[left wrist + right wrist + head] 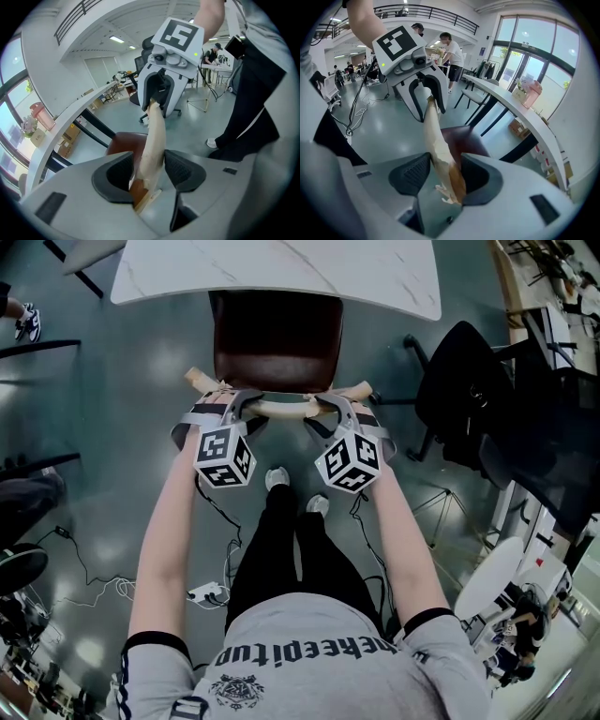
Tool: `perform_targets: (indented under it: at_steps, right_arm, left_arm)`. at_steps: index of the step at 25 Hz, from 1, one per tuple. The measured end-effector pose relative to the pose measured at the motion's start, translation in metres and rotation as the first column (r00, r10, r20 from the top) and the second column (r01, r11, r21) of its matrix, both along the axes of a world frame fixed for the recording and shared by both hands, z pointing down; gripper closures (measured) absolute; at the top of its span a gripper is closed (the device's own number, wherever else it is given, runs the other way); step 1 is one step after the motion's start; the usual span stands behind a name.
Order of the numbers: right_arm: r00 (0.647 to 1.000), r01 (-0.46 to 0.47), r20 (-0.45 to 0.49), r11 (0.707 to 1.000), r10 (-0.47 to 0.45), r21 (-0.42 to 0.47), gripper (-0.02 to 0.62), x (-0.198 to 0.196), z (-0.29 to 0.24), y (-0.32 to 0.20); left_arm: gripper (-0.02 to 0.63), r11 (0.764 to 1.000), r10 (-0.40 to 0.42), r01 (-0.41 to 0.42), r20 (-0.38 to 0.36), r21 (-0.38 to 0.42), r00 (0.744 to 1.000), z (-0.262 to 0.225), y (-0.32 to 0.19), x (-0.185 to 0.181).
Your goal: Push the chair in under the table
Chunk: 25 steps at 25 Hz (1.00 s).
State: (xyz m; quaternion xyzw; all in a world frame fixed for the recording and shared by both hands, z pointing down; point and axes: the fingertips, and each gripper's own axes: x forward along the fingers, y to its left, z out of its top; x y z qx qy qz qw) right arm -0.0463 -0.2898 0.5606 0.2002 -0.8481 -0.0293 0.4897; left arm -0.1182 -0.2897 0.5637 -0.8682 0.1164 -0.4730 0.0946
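A chair with a dark brown seat (pixel 277 338) stands with its front part under the white marble table (pixel 281 273). Its pale curved wooden backrest rail (pixel 281 410) faces me. My left gripper (pixel 234 405) is shut on the rail's left part and my right gripper (pixel 328 407) on its right part. In the left gripper view the rail (pixel 154 136) runs between the jaws of the left gripper (pixel 149 171) toward the right gripper (pixel 161 89). The right gripper view shows the rail (pixel 433 131) held in the right gripper (pixel 443 173), with the seat (pixel 464 138) beyond.
A black office chair (pixel 469 399) stands close on the right of the table. My shoes (pixel 277 479) are just behind the chair. Cables and a power strip (pixel 206 594) lie on the floor at the left. People (pixel 450 51) stand at desks far off.
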Motion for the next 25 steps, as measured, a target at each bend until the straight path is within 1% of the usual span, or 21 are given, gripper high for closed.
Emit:
perform_targets:
  at_steps: [3,7,8,10,11,13,15,16,18,21,23,25]
  right_arm:
    - [1.000,-0.001,-0.008,1.000,0.001,-0.007,0.387,-0.001,0.000,0.002]
    - [0.999,-0.030,-0.013,0.999,0.030,0.010,0.390,0.001,-0.004,0.002]
    - [0.999,-0.045,0.001,0.999,0.045,0.019,0.399,0.001,-0.007,0.003]
    - [0.996,-0.084,0.044,0.996,0.082,0.043,0.442,0.000,-0.017,0.004]
    - [0.993,-0.105,0.065,0.993,0.101,0.055,0.470,0.001,-0.022,0.004]
    - [0.988,-0.131,0.095,0.990,0.125,0.056,0.572,0.000,-0.029,0.008]
    - [0.986,-0.122,0.118,0.992,0.120,0.012,0.583,-0.003,-0.033,0.019]
    - [0.984,-0.115,0.134,0.993,0.116,-0.012,0.584,-0.005,-0.035,0.025]
    - [0.979,-0.112,0.170,0.993,0.116,-0.033,0.584,-0.008,-0.043,0.036]
    - [0.968,-0.113,0.222,0.993,0.117,-0.033,0.586,-0.011,-0.059,0.048]
    - [0.958,-0.121,0.258,0.992,0.124,-0.029,0.586,-0.011,-0.073,0.051]
    - [0.943,-0.135,0.302,0.990,0.139,-0.034,0.586,-0.011,-0.089,0.054]
  left_arm:
    - [0.390,1.000,-0.015,0.015,0.006,0.003,1.000,0.001,0.001,-0.001]
    - [0.400,0.998,-0.047,0.046,0.023,0.044,0.999,-0.001,0.002,-0.001]
    - [0.400,0.997,-0.058,0.056,0.024,0.057,0.998,-0.002,0.003,-0.001]
    - [0.408,0.994,-0.079,0.078,0.009,0.081,0.997,-0.008,0.005,-0.001]
    - [0.426,0.991,-0.093,0.094,-0.010,0.091,0.996,-0.013,0.006,0.000]
    - [0.482,0.985,-0.131,0.136,-0.056,0.110,0.990,-0.024,0.007,0.001]
    - [0.553,0.977,-0.169,0.179,-0.088,0.117,0.982,-0.032,0.010,0.001]
    - [0.560,0.974,-0.187,0.198,-0.101,0.111,0.977,-0.035,0.013,0.002]
    - [0.572,0.968,-0.224,0.236,-0.131,0.089,0.966,-0.041,0.020,0.006]
    - [0.586,0.954,-0.282,0.297,-0.188,0.054,0.941,-0.054,0.031,0.011]
    - [0.591,0.942,-0.320,0.335,-0.238,0.025,0.917,-0.066,0.037,0.016]
    - [0.591,0.928,-0.359,0.373,-0.295,-0.009,0.886,-0.081,0.043,0.020]
